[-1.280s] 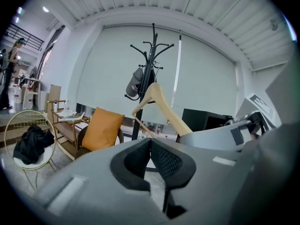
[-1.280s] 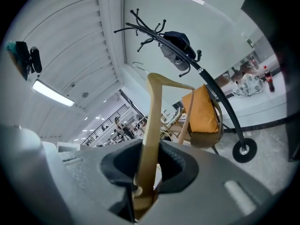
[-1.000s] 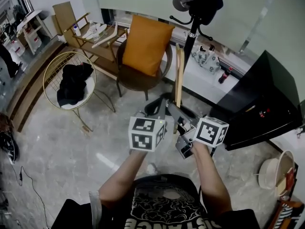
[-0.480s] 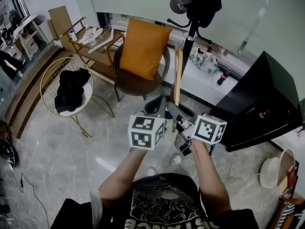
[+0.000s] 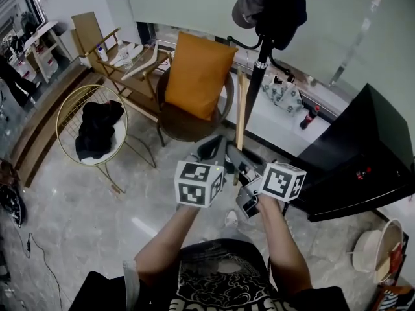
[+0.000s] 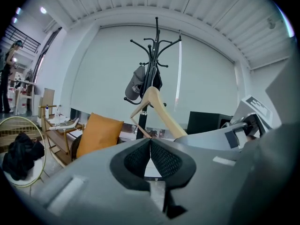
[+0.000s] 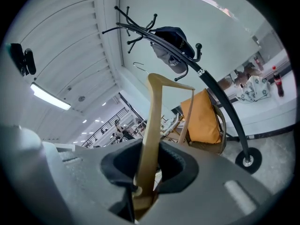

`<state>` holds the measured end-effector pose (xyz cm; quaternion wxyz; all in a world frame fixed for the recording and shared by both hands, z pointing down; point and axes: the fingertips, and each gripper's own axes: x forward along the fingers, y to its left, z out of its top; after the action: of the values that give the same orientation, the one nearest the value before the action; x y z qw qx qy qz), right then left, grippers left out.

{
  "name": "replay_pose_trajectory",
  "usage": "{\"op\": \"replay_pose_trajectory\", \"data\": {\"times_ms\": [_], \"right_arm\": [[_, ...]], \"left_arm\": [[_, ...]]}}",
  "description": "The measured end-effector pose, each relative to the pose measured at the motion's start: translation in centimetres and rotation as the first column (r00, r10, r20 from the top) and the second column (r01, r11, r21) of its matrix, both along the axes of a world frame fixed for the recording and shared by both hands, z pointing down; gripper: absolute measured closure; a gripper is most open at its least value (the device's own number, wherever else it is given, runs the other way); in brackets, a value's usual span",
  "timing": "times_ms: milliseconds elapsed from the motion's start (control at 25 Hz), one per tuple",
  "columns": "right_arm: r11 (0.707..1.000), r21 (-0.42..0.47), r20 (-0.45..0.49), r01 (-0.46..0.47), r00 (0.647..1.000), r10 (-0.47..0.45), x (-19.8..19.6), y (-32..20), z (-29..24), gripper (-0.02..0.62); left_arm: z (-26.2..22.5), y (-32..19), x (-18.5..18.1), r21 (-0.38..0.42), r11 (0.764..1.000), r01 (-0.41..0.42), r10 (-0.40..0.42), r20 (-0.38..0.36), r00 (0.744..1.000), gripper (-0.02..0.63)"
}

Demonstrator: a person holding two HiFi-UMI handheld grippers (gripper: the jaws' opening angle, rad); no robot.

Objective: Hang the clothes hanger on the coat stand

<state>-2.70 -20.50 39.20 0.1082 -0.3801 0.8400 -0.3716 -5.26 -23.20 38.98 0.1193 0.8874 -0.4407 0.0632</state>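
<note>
Right gripper view: the right gripper (image 7: 149,168) is clamped on the lower end of one arm of the wooden clothes hanger (image 7: 153,111), which rises upright from the jaws. It looks light, stiff and smooth, so it may pivot in that end grip. The hanger is near the coat stand (image 7: 220,102) and not yet hooked. The left gripper (image 6: 150,154), jaws together and empty, sits beside it.

Hanger (image 5: 240,112) before coat stand (image 5: 258,86); cushion (image 5: 198,76) on chair (image 5: 185,120) left, wire chair (image 5: 58,123) farther left, cabinet (image 5: 363,151) right.
</note>
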Motion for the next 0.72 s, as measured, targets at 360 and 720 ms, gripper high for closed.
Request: {"op": "replay_pose_trajectory", "data": {"times_ms": [360, 720], "right_arm": [[0.999, -0.022, 0.026, 0.035, 0.999, -0.035, 2.6, -5.4, 0.8, 0.499], [0.996, -0.039, 0.045, 0.076, 0.996, -0.074, 4.5, -9.7, 1.6, 0.499]], "left_arm": [[0.5, -5.1, 2.5, -0.020, 0.999, 0.045, -0.045, 0.008, 0.999, 0.600], [1.2, -9.0, 4.2, -0.035, 0.995, 0.094, -0.093, 0.025, 0.995, 0.600]]}}
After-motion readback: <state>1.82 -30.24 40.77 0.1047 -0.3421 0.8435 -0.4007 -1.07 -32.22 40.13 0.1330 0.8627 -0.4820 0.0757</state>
